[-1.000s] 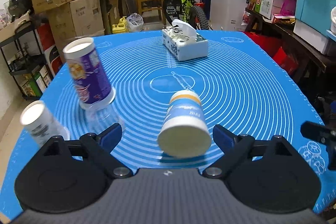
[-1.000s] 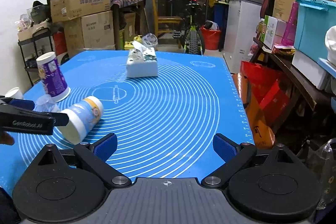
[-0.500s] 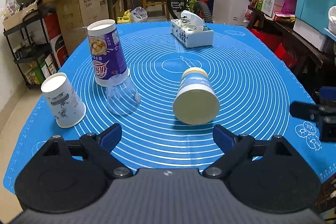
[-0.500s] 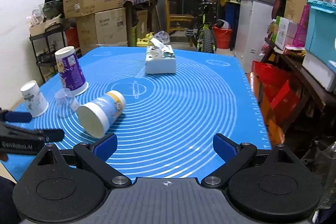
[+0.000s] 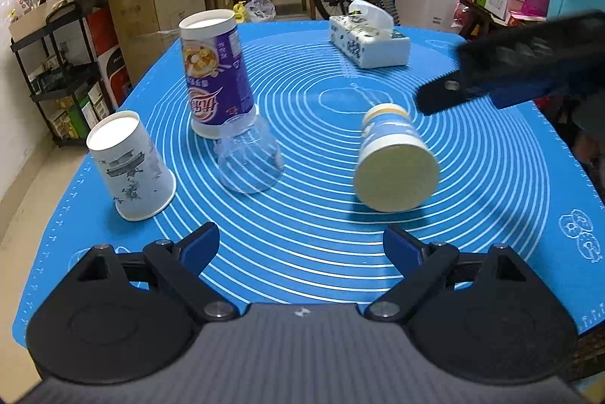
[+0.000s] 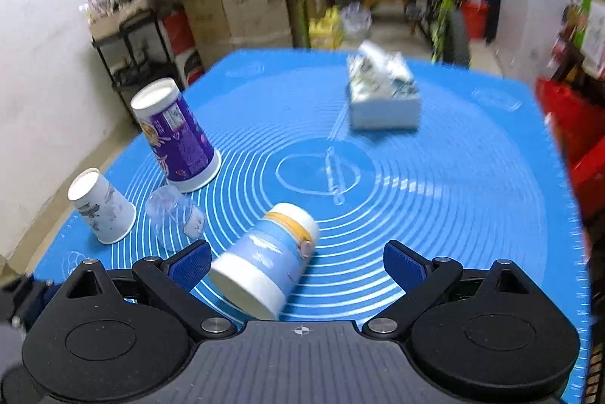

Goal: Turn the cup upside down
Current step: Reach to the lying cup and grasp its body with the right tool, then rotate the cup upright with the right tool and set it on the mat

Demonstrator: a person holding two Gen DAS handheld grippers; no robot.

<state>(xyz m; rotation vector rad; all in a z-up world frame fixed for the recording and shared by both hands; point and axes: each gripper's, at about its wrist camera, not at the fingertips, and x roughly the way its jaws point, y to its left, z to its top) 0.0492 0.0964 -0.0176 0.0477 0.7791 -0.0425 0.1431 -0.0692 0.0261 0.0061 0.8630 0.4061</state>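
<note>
A light blue and white paper cup (image 5: 393,163) lies on its side on the blue mat (image 5: 472,177), its flat base toward the left wrist camera. In the right wrist view the cup (image 6: 264,266) lies just ahead of my open right gripper (image 6: 297,262), between the fingers' line and left of centre. My left gripper (image 5: 302,245) is open and empty, pulled back near the mat's front edge. The right gripper's finger (image 5: 510,71) shows blurred above and right of the cup in the left wrist view.
A purple cup (image 5: 213,75), a white printed cup (image 5: 128,165) and a clear plastic cup (image 5: 249,158) stand upside down at the left. A tissue box (image 5: 368,42) sits at the far side. Boxes, shelves and a bicycle surround the table.
My right gripper has swung in over the mat toward the lying cup, which is now close before its fingers. My left gripper has drawn back and up. The cup has not moved.
</note>
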